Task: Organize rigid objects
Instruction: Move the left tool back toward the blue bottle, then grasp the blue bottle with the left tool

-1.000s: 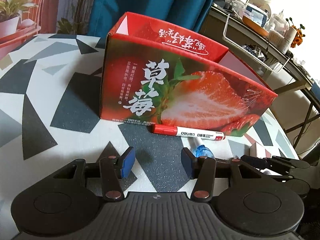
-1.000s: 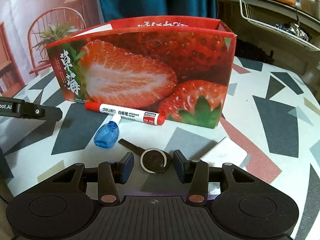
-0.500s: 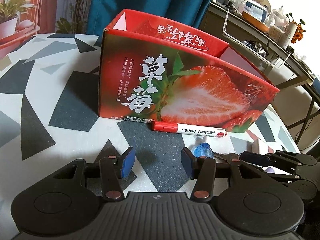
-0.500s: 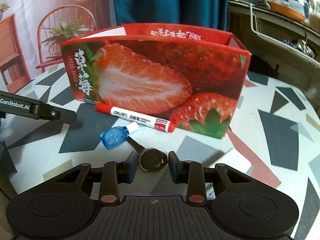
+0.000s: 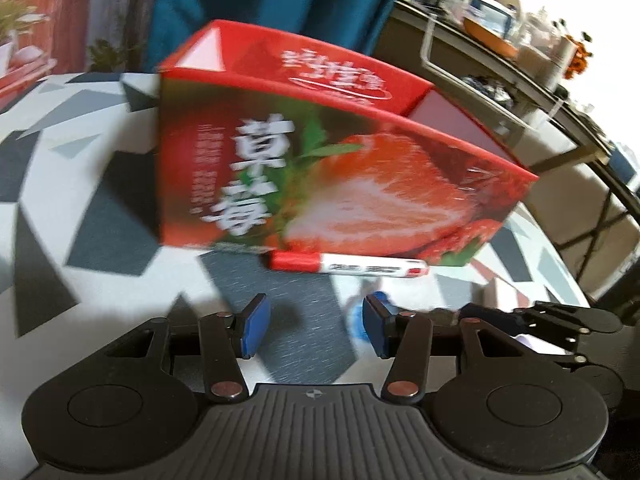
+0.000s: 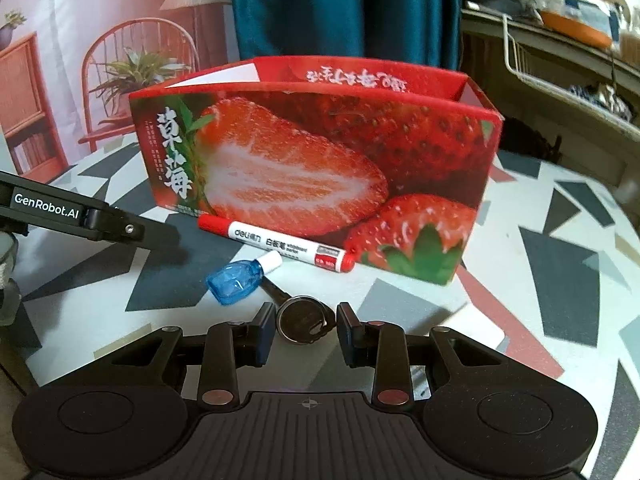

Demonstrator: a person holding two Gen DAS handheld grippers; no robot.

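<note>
Patterned table, filling the lower half of both views, carries everything. Open strawberry box, centre frame, stands upright and looks to be the intended container. Red whiteboard marker lies along the box's near wall, touching or just short of it. Blue dropper bottle, left of centre, lies on its side with its white cap toward the marker. Key on a ring, bottom centre, sits between the fingers of the right gripper, whose jaws have just been closing; the pads stand close on either side of the ring, contact not certain. Left gripper, bottom centre of its own blurred view, has its jaws apart with nothing between them, having just opened slightly. Risk: the flat ring may slip or pivot out of a shallow pinch, and the key's blade, lying under the bottle, may drag it along.
</note>
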